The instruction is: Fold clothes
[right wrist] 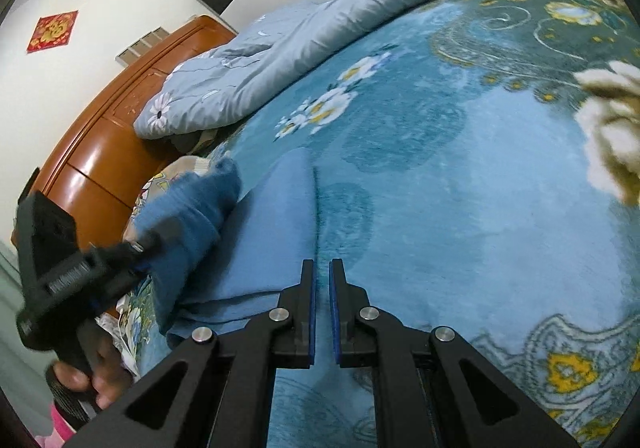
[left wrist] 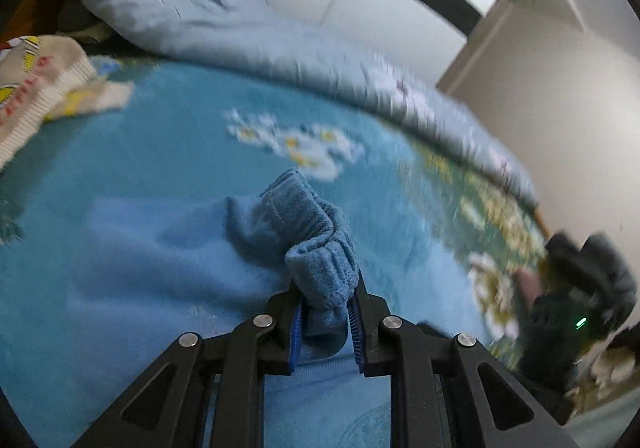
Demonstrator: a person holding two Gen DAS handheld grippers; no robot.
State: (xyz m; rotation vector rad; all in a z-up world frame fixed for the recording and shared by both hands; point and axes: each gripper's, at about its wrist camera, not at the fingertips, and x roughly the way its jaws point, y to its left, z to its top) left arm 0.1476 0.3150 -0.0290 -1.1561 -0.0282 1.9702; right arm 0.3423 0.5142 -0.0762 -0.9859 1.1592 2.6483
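I've got the left gripper point(left wrist: 326, 312) clamped on a bunched cuff or hem of the blue garment point(left wrist: 168, 248). The fabric fills the gap between the fingers, so they're partly closed w/ a thick wad in between. The rest of the garment lies spread on the blue flowered bedspread point(left wrist: 180, 120), trailing off to the left of the grip. It looks like soft fleecy knit: light, floppy, no stiffness, prob. not slippery against the ribbed pads. It'll sag and drag, so I'd judge it best held at an edge or corner, at the ribbed band where the layers are thick, as I'm doing now.

To the far left there's a cream knit piece point(left wrist: 36, 88) w/ red lettering, apart from my garment, and a pale blue quilt point(left wrist: 180, 4) is heaped along the far side.

Right side: the right gripper point(right wrist: 322, 308) hovers above the garment's flat part point(right wrist: 272, 232), fingers nearly together w/ just a thin slit and nothing between them. Can't tell whether the tips touch the cloth. The left gripper point(right wrist: 138, 248) shows blurred w/ the blue wad lifted off the bed. Behind it is a wooden headboard point(right wrist: 100, 136).
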